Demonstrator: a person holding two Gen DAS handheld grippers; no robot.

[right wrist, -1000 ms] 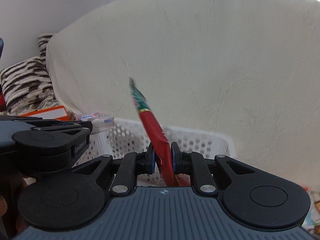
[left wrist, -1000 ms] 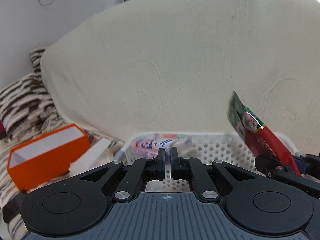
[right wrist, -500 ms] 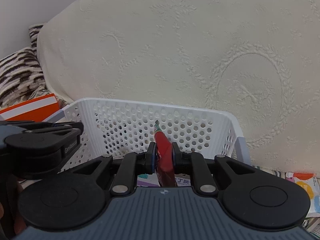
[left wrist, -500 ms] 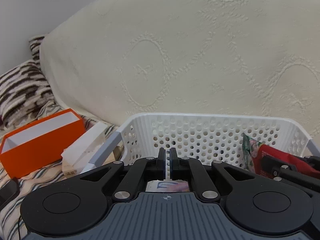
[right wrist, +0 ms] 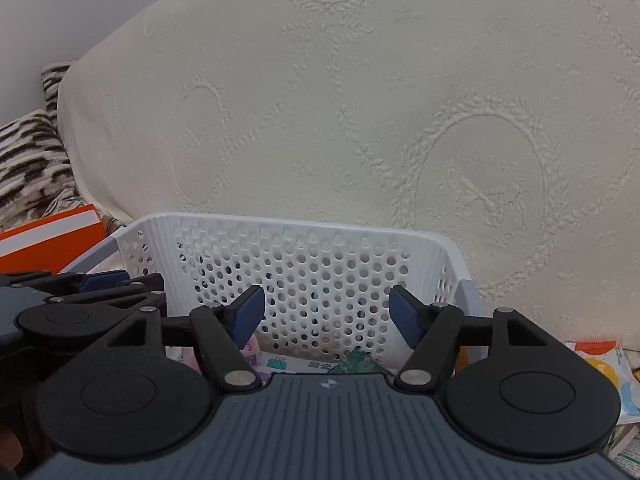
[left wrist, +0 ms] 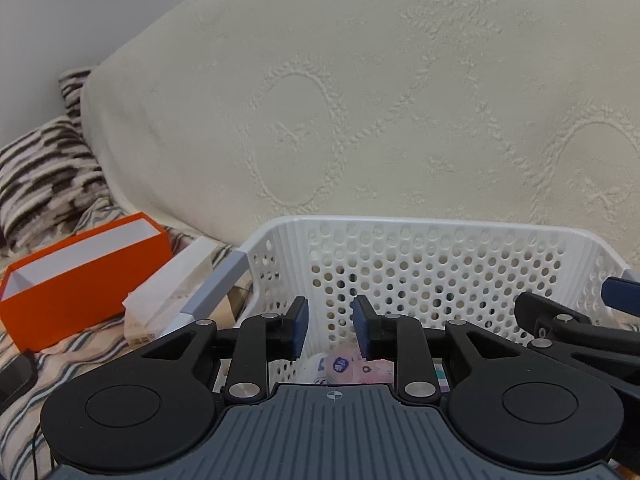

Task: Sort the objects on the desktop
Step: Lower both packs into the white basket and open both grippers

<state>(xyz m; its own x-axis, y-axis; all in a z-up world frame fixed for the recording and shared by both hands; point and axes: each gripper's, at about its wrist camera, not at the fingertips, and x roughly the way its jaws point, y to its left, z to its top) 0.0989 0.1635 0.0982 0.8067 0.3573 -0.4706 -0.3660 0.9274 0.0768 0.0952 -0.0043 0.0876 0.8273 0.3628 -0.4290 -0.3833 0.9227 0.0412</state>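
— Packets (left wrist: 348,364) lie on the floor of the white basket (left wrist: 440,228), under both grippers?
— Yes. Left gripper (left wrist: 329,330) and right gripper (right wrist: 327,316) are both opening, nothing between the fingers.
— Risk?
— Pulling back low could catch the basket wall, or the two grippers could bump, being just beside each other.

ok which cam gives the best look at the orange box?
Left wrist view: the orange box shows whole, with its open top, white inside and long side. The right wrist view catches only a corner of it at the left edge, behind the left gripper.
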